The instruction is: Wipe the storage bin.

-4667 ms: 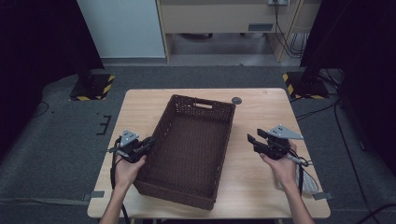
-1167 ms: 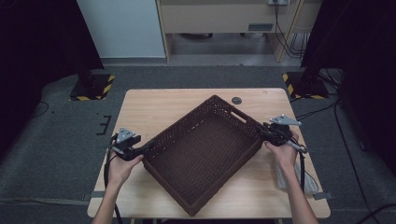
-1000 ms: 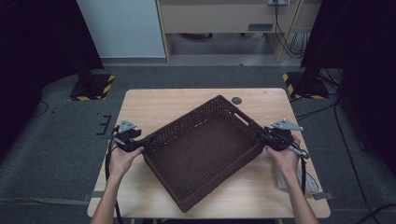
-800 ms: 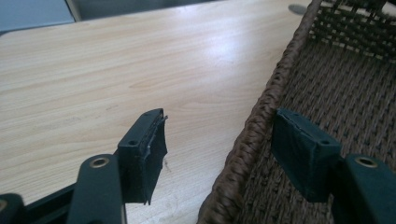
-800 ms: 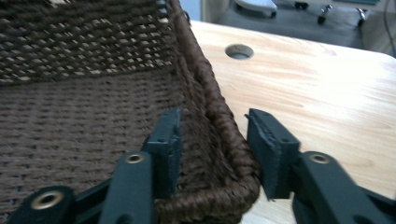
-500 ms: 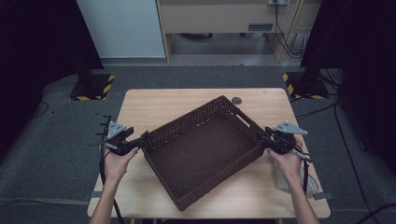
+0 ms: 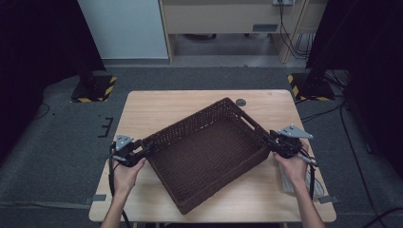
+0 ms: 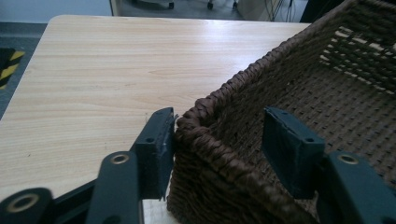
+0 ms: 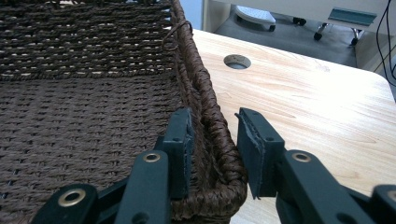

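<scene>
Woven brown, the basket (image 7: 209, 154) lies at an angle on the middle of the worktop (image 7: 152, 107), one corner toward the far side and one toward the near edge. It is empty.

At its left corner the left gripper (image 8: 217, 149) has one finger inside the basket and one outside. The outer finger (image 8: 156, 151) touches the rim, but the inner finger (image 8: 292, 156) stands apart from the wall, so this gripper is not yet grasping. Its fingers have just been closing, with the basket corner between them.

At the right corner the right gripper (image 9: 212, 151) also stands across the rim. The inner finger (image 9: 180, 149) lies against the weave; the outer one (image 9: 257, 156) seems to have a thin gap to the rim, though I cannot tell this for sure from this angle. These fingers also have just been closing around the wall. I judge this hold as loose or not complete.

The work in hand appears to be turning or shifting the basket by two opposite corners. The risk comes from the uneven hold. If the person pulls before both pairs of fingers are clenched, the soft rim can slip out, and the basket would turn around the one corner that is held better. A finger may also catch in the open weave and drag the basket toward the near edge of the worktop.
</scene>
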A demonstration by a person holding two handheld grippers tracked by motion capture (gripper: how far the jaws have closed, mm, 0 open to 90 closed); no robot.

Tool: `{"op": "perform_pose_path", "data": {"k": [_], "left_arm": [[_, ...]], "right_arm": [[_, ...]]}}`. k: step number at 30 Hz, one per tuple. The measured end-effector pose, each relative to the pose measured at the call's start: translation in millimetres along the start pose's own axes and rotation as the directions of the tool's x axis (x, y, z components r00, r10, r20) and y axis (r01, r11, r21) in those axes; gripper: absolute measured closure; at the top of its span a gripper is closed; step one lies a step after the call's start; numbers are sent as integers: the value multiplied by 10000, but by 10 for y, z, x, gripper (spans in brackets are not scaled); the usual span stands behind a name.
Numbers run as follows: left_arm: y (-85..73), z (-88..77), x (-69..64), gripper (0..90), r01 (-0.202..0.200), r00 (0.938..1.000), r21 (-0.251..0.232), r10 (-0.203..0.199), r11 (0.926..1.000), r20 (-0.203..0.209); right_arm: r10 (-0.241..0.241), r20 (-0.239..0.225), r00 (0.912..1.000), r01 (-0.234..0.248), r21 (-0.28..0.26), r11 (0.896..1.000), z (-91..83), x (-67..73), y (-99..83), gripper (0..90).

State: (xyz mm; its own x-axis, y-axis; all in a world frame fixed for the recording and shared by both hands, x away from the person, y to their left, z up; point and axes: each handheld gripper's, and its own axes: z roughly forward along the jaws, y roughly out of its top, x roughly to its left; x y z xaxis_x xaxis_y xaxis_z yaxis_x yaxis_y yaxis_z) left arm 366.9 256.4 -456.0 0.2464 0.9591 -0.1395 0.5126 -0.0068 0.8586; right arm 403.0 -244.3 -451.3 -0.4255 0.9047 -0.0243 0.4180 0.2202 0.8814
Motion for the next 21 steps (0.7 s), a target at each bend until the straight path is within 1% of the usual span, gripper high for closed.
{"op": "perform_pose_path", "data": {"k": [2, 4, 5, 6, 7, 8, 10, 11, 12, 13, 14, 15, 16, 17, 18, 21], "left_arm": [[16, 61, -6, 419, -41, 9999, -63, 40, 10000, -159], [53, 129, -3, 417, 25, 9997, -63, -26, 10000, -244], [76, 166, 3, 414, 7, 9997, -44, -8, 10000, -255], [106, 201, 11, 430, -41, 9996, 28, 41, 10000, -271], [130, 232, 18, 430, -26, 9997, 22, 27, 10000, -227], [169, 277, 37, 439, -46, 9999, 124, 48, 9999, -136], [212, 323, 58, 450, -148, 9999, 211, 150, 9997, -62], [229, 335, 61, 448, -278, 9995, 275, 281, 9992, -116], [233, 332, 58, 433, -305, 9994, 277, 310, 9992, -179], [234, 307, 55, 402, -240, 9995, 217, 245, 9995, -206], [229, 272, 50, 376, -191, 9997, 127, 193, 9997, -120], [205, 190, 31, 354, -245, 9997, -7, 245, 9997, -89], [205, 190, 31, 346, -245, 9997, -7, 245, 9997, -89], [183, 120, 12, 346, -326, 9994, -14, 326, 9995, -85], [161, 61, -11, 339, -264, 9996, -85, 264, 9996, -20], [71, -107, -115, 320, -117, 9994, -106, 121, 9999, 310]], "right_arm": [[-43, -55, 10000, 43, 43, 10000, -28, 8, -13, 658], [-14, -81, 10000, 14, 55, 10000, -69, 29, -33, 649], [-20, -100, 9999, 21, 61, 10000, -94, 43, -50, 644], [-21, -82, 10000, 22, 50, 10000, -151, 78, -88, 640], [-21, -82, 10000, 22, 50, 10000, -151, 78, -88, 640], [2, -62, 10000, -2, 17, 10000, -172, 88, -102, 638], [219, -137, 9997, -219, 1, 9998, -233, 104, -132, 633], [266, -184, 9995, -265, 48, 9996, -250, 102, -133, 632], [284, -292, 9992, -282, 83, 9996, -267, 94, -126, 632], [298, -322, 9990, -297, 25, 9996, -269, 87, -120, 631], [294, -373, 9989, -295, -30, 9996, -273, 74, -108, 614], [165, -276, 9995, -169, -153, 9997, -276, 58, -89, 605], [165, -276, 9995, -169, -153, 9997, -276, 58, -89, 605], [129, -249, 9996, -134, -186, 9997, -275, 52, -87, 606], [153, -269, 9995, -159, -209, 9997, -270, 46, -87, 611], [117, -422, 9990, -119, -49, 9999, -240, 54, -113, 639]]}}
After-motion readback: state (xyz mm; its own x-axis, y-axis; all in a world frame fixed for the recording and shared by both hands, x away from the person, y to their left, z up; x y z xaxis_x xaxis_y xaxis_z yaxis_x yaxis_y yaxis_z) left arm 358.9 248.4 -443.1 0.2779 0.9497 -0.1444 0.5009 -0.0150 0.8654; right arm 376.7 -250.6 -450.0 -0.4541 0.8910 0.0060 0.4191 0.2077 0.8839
